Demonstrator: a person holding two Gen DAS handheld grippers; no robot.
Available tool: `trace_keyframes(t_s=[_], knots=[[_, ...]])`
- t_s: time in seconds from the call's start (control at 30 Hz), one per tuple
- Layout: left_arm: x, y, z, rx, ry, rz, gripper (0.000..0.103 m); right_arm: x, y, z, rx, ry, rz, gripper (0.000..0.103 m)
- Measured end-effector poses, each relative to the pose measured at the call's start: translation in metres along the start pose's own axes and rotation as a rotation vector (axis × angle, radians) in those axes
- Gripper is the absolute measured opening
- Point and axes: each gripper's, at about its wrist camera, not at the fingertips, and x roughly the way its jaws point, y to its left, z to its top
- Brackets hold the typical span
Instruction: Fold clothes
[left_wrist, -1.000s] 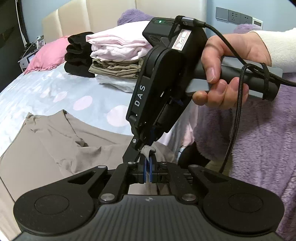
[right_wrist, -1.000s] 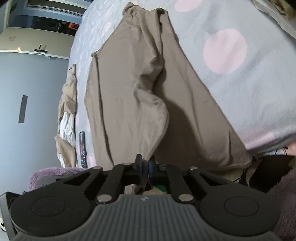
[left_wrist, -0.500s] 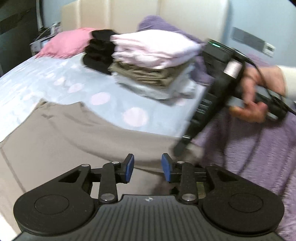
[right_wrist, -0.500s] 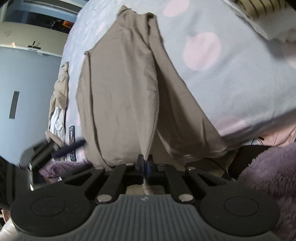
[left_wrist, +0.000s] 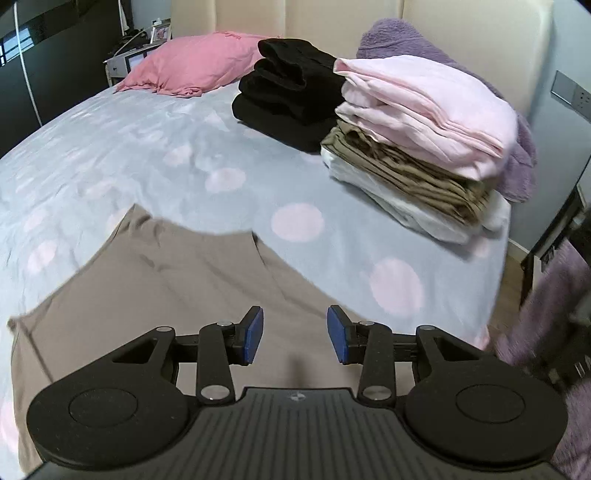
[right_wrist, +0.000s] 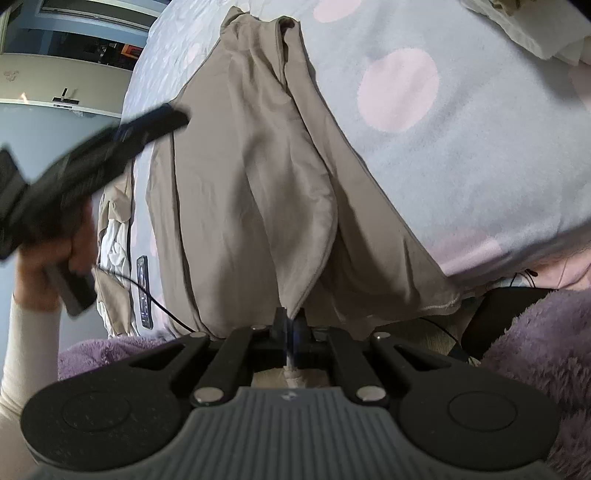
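A taupe garment lies spread on the blue dotted bed sheet, with its near edge hanging over the bed's side. My right gripper is shut on a pinch of that garment at its near hem, and the cloth rises in a ridge from the jaws. My left gripper hovers over the garment's near part; its jaws are opening and nothing is between the blue pads. In the right wrist view the left gripper appears blurred at the left, held by a hand.
A stack of folded clothes, pink on top, sits at the bed's far right beside folded black items. A pink pillow lies at the headboard. Purple fleece hangs by the bed edge. Loose clothes and a dark handset lie further along the bed.
The left gripper let go of the garment corner, opened, and swung away from the right gripper along the garment. The right gripper stayed clamped on the cloth.
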Motion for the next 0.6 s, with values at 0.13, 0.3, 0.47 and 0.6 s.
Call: trace_keyframes(t_s=[0.13,0.3,0.47,0.6], knots=[[0.024,0.020,0.029,-0.026,0.000,0.006,0.036,0.001,0.004,0.001,-0.013,0.002,-0.004,0.004],[0.054,0.041,0.067,-0.054,0.021,-0.008,0.036,0.003,0.001,0.001,-0.002,0.009,0.004,0.004],[0.105,0.038,0.084,-0.027,0.174,-0.008,0.032,0.001,-0.004,0.001,0.014,-0.001,0.021,0.004],[0.137,0.035,0.080,-0.010,0.255,0.015,0.013,0.000,-0.008,0.000,0.022,-0.002,0.026,0.004]])
